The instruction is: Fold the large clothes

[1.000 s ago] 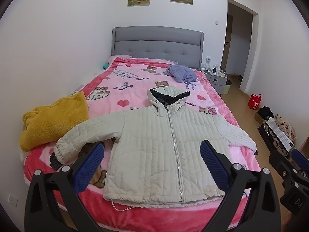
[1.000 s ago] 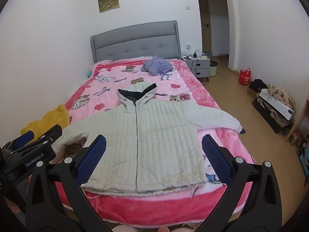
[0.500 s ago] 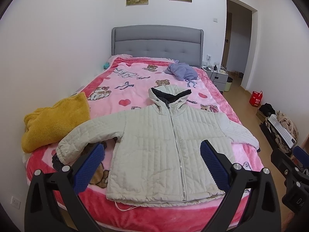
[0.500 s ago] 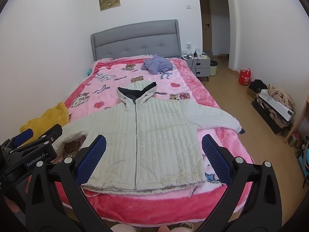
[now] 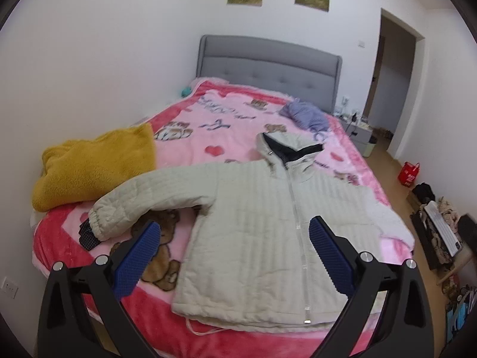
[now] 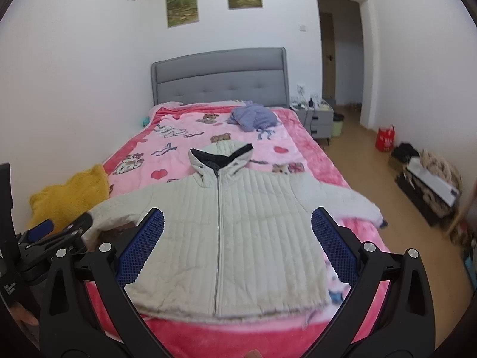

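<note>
Nearby, yellow blanket [image 5: 95,164] beside jacket [image 5: 262,238].

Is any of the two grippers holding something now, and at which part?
Nothing is held. The left gripper and the right gripper are both open above the white jacket, which lies flat on the bed.

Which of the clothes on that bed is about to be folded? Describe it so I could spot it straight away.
Look at the bed with the pink blanket; at its near end a jacket lies spread flat, sleeves out. It is pale, quilted, zipped up, with a dark-lined hood, unlike the crumpled yellow sweater at the bed's left edge or the purple bundle near the headboard.
</note>
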Demonstrator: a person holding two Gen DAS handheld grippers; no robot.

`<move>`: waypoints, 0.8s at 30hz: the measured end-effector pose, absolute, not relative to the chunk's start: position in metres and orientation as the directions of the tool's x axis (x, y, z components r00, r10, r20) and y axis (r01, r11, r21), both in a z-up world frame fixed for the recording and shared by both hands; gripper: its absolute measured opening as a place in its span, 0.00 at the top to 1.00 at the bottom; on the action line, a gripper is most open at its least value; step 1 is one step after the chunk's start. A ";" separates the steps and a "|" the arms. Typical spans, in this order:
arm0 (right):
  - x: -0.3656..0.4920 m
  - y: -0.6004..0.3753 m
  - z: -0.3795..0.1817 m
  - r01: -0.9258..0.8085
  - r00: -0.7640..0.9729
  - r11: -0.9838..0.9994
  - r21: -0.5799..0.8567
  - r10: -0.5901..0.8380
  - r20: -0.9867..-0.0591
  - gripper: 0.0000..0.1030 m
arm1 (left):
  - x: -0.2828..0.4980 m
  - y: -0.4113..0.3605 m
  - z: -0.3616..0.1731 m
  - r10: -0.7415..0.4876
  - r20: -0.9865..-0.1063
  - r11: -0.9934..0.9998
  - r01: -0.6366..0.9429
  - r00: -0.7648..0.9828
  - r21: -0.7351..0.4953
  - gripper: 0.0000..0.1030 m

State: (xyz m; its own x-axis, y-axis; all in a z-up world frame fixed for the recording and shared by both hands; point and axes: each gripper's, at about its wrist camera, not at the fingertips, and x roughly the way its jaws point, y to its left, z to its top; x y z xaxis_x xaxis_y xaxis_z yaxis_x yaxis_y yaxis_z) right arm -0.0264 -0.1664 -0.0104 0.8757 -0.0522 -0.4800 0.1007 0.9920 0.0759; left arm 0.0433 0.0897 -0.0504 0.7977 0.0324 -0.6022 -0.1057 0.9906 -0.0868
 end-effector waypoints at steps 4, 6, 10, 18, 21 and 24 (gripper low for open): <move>0.017 -0.145 -0.028 0.035 0.886 0.997 0.074 0.003 -0.463 0.08 | 0.075 0.145 -0.087 -0.020 -0.643 0.966 -0.151 0.765 -0.210 0.05; 0.035 -0.134 -0.030 -0.010 0.897 0.997 0.073 0.042 -0.440 0.08 | 0.086 0.171 -0.099 -0.019 -0.647 0.945 -0.198 0.762 -0.261 0.05; 0.072 -0.108 -0.020 -0.091 0.886 0.995 0.026 0.093 -0.455 0.08 | 0.103 0.211 -0.108 0.105 -0.667 0.906 -0.347 0.738 -0.241 0.05; 0.140 -0.040 0.021 -0.260 0.822 0.965 0.007 0.226 -0.523 0.08 | 0.119 0.313 -0.152 -0.012 -0.679 0.686 -0.488 0.734 -0.539 0.05; 0.161 -0.020 0.022 -0.288 0.796 0.957 0.017 0.250 -0.551 0.08 | 0.122 0.348 -0.191 -0.075 -0.653 0.565 -0.507 0.754 -0.651 0.05; 0.185 -0.001 0.016 -0.297 0.760 0.954 0.034 0.258 -0.596 0.08 | 0.126 0.376 -0.236 -0.135 -0.611 0.409 -0.518 0.780 -0.751 0.05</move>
State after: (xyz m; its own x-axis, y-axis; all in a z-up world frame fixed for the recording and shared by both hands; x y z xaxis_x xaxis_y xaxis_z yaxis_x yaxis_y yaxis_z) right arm 0.1853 -0.0010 0.0160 0.7602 0.2581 -0.5963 -0.2970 0.9542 0.0343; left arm 0.1259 0.3763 -0.2364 0.7798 -0.1352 -0.6113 -0.5181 0.4088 -0.7513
